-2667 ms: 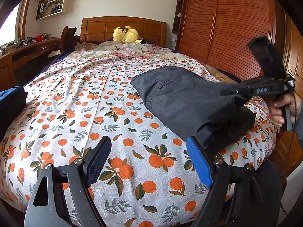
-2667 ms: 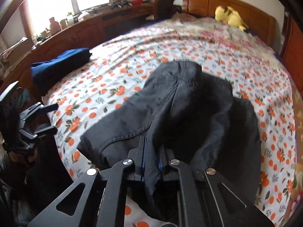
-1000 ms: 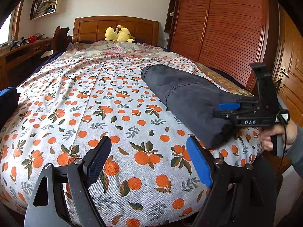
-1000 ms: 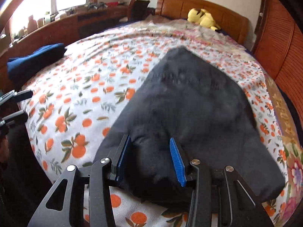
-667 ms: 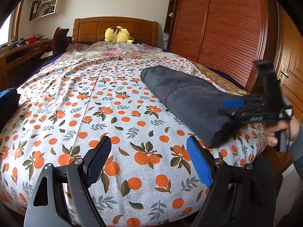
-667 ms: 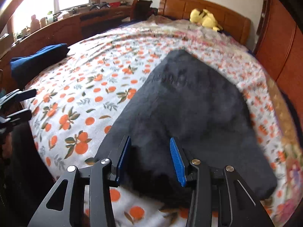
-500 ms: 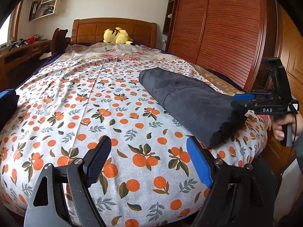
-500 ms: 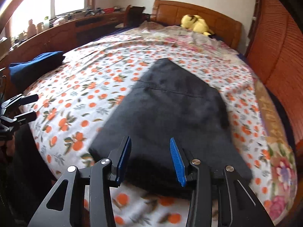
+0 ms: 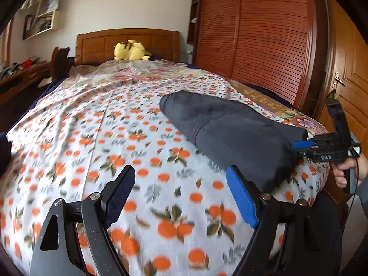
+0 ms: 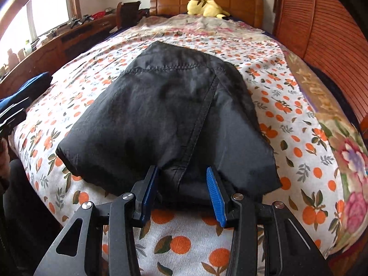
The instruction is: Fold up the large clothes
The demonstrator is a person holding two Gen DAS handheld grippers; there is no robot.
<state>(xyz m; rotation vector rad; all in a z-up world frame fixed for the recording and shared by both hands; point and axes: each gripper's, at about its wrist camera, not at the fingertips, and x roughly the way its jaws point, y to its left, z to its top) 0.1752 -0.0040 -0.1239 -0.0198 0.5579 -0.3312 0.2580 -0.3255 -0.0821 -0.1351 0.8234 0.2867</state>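
A dark grey folded garment (image 10: 165, 108) lies flat on the orange-print bed sheet (image 10: 287, 105), towards the right side of the bed. My right gripper (image 10: 181, 177) stands partly open at the garment's near edge; the fabric's seam end sits between its blue pads, and they do not press on it. In the left wrist view the same garment (image 9: 230, 133) has the right gripper (image 9: 303, 144) at its near end, held by a hand (image 9: 349, 172). My left gripper (image 9: 180, 179) hovers wide open over bare sheet (image 9: 103, 138), to the left of the garment, holding nothing.
A yellow plush toy (image 10: 205, 5) rests by the wooden headboard (image 9: 128, 43). A louvred wardrobe (image 9: 264, 46) and a door run along the bed's right side. A desk (image 10: 69, 36) lines the left. A folded blue cloth (image 10: 32, 87) lies at the bed's left edge.
The right gripper, earlier shut on raised fabric, has let go and the garment now lies flat. It then slid along the near edge. The left gripper drifted sideways, still open.
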